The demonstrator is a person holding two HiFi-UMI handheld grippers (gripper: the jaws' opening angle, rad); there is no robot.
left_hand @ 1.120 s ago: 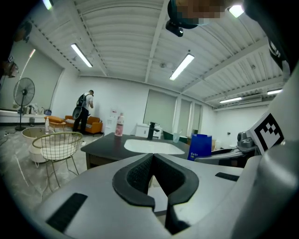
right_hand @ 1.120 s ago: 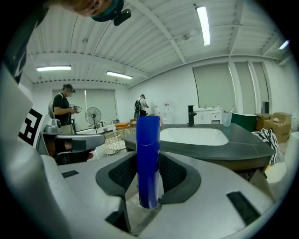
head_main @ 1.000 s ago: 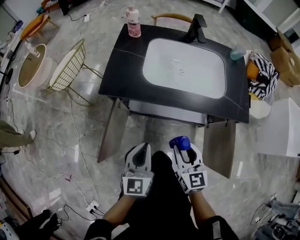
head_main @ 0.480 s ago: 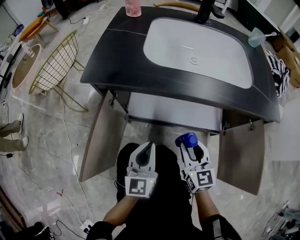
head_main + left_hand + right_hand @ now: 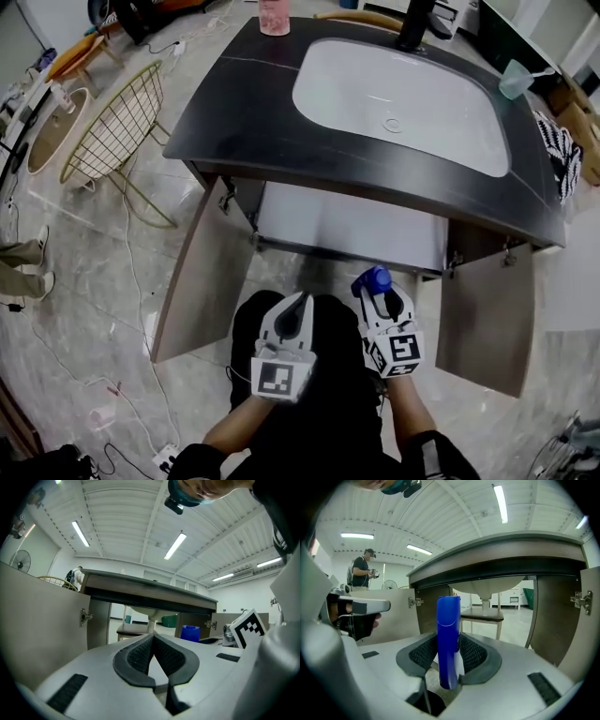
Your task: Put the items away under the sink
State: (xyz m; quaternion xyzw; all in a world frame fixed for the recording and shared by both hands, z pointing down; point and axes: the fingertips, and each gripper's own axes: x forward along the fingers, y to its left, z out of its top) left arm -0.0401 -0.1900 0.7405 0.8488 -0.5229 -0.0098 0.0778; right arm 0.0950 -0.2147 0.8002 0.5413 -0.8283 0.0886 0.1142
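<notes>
We have the right gripper (image 5: 449, 657) clenched on a blue bottle (image 5: 448, 630). The bottle stands upright between the ribbed pads, gripped low on its body, with the capped top rising well clear above them. From the head view it sits near us, just in front of the open space under the sink (image 5: 403, 94). It is between the left door (image 5: 202, 272) and the right door (image 5: 487, 323), both swung wide toward us. Our left gripper (image 5: 153, 651) hangs just beside it on the left, jaws closed tip to tip with nothing between them.

The bottle looks to us like smooth, stiff plastic, slim and tall, so we judge it light and unlikely to crush. We also judge it slippery and easy to tip. With the hold so low, most of its length stands above the pads, and it may pivot if we swing it quickly or knock the top on the dark countertop (image 5: 244, 112) edge. A grip nearer the middle of the body would steady it better; as held, we would keep it upright and move slowly. A pink bottle (image 5: 274, 17) stands on the far left of the countertop, not yet put away
</notes>
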